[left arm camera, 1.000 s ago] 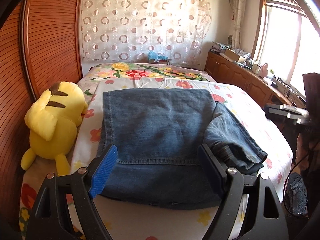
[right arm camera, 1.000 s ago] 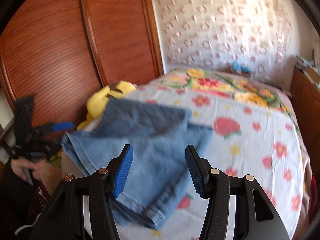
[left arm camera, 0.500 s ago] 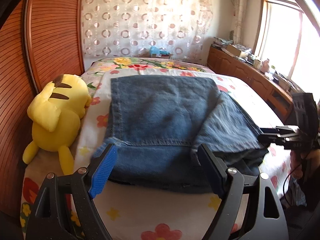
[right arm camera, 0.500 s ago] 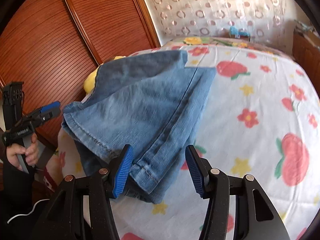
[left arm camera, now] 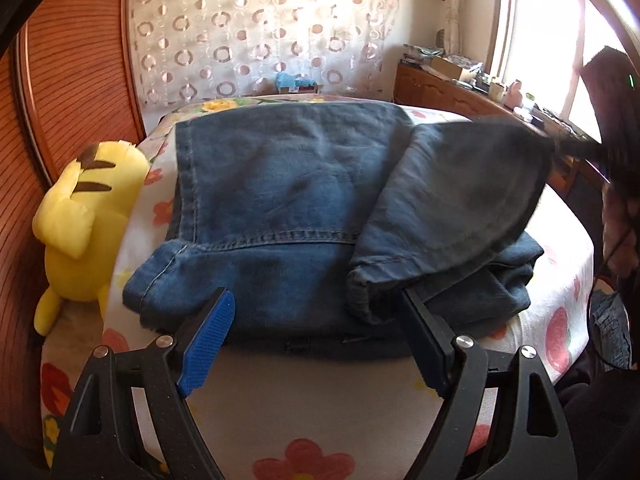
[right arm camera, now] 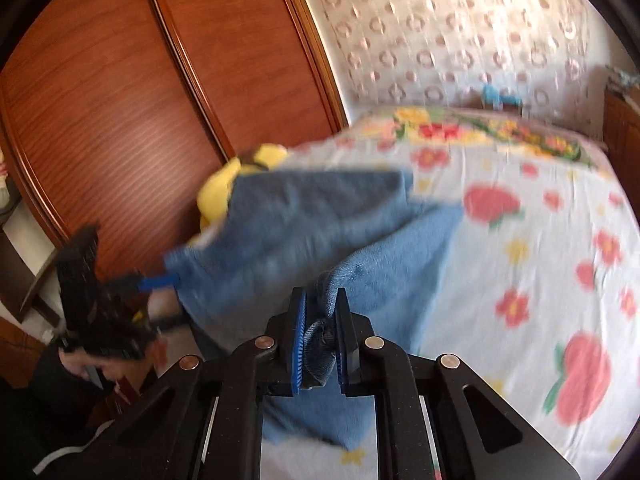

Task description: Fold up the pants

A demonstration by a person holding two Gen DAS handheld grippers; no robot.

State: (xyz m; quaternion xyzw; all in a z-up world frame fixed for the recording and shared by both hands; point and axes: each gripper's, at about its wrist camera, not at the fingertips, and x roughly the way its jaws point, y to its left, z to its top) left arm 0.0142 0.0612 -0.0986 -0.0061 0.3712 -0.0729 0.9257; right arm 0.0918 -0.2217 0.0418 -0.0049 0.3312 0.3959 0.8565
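My right gripper [right arm camera: 320,334], open a moment ago, is now closing on a fold of the jeans [left arm camera: 280,208], lifting that denim at the right of the left-wrist frame.

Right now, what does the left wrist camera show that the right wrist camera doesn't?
Only the left view shows the window, the cluttered wooden counter and the open left tongs before the jeans' hem. Only the right view shows the right tongs closing on a denim fold. Both show the jeans, yellow plush toy and flowered bed.
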